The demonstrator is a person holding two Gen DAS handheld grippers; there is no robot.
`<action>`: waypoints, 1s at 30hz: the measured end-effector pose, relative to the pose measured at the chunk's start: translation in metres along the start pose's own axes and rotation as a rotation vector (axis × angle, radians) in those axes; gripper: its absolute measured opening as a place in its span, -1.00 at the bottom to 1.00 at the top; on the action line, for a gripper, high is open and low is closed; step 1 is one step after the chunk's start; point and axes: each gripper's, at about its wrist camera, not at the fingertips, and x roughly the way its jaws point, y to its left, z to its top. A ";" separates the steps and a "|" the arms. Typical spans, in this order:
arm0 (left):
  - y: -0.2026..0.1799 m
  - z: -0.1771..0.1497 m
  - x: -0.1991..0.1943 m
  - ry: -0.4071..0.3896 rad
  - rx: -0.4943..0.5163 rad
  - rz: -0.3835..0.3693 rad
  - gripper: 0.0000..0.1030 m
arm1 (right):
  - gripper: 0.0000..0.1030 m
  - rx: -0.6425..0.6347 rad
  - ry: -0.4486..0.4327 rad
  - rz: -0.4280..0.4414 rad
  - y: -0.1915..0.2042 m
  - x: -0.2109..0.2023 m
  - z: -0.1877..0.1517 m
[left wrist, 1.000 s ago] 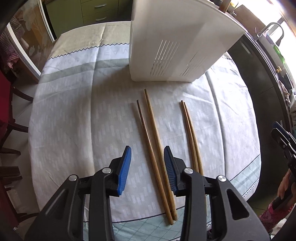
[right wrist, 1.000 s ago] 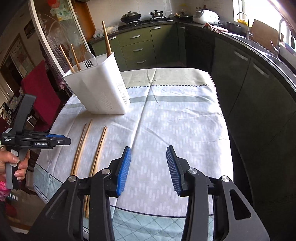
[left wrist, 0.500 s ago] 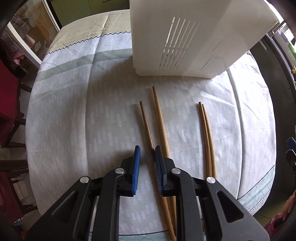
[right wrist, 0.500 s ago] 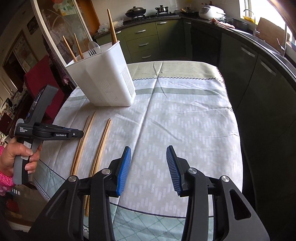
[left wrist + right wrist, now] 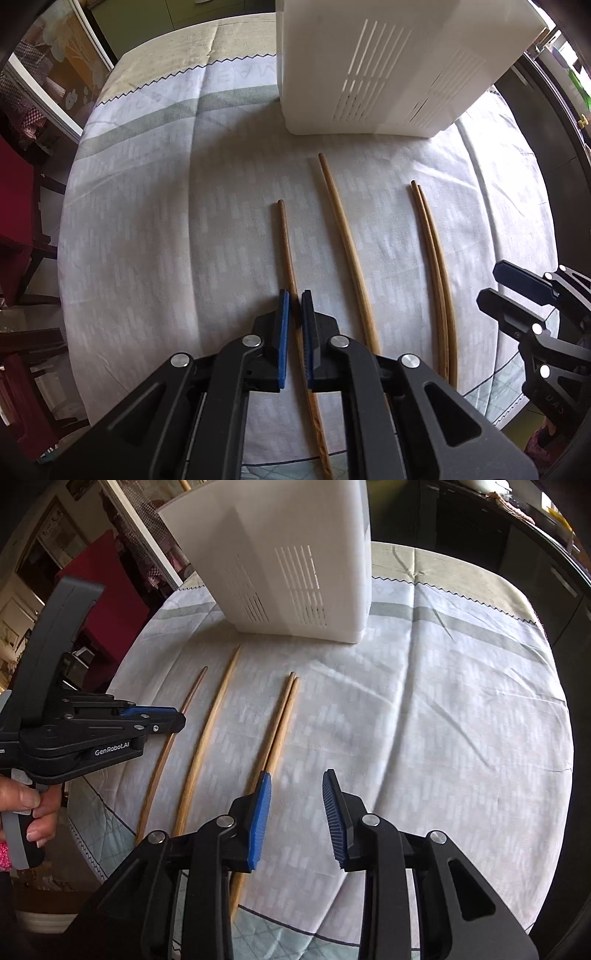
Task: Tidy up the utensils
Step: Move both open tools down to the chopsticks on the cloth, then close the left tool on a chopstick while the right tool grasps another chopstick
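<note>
Several wooden chopsticks lie lengthwise on the tablecloth in front of a white slotted utensil holder [image 5: 369,66] [image 5: 295,554]. My left gripper [image 5: 294,295] [image 5: 177,716] points straight down and is shut on the dark chopstick [image 5: 284,240] [image 5: 162,760], the leftmost one. A paler chopstick [image 5: 347,243] [image 5: 214,716] lies beside it. Further right lies a touching pair of chopsticks [image 5: 434,258] [image 5: 282,716]. My right gripper [image 5: 295,779] [image 5: 517,291] hovers just right of that pair. Its jaws are closing with nothing between them; the pair passes under its left finger.
The round table [image 5: 461,738] carries a grey-white patterned cloth, and its front edge is close below both grippers. Red chairs [image 5: 14,206] stand at its left side and dark cabinets [image 5: 535,554] run along the right. A hand [image 5: 33,805] holds the left gripper's handle.
My left gripper sank onto the dark chopstick and closed on it. My right gripper swung left and down to the chopstick pair, and its jaws have narrowed.
</note>
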 end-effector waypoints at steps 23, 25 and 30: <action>0.038 -0.008 -0.004 -0.015 0.019 0.002 -0.86 | -0.43 -0.048 0.089 -0.121 0.025 0.034 0.018; 0.036 -0.009 -0.004 -0.019 0.023 0.006 -0.85 | -0.43 -0.051 0.092 -0.127 0.029 0.037 0.020; 0.035 -0.010 -0.004 -0.021 0.025 0.008 -0.85 | -0.46 -0.041 0.108 -0.147 0.026 0.040 0.023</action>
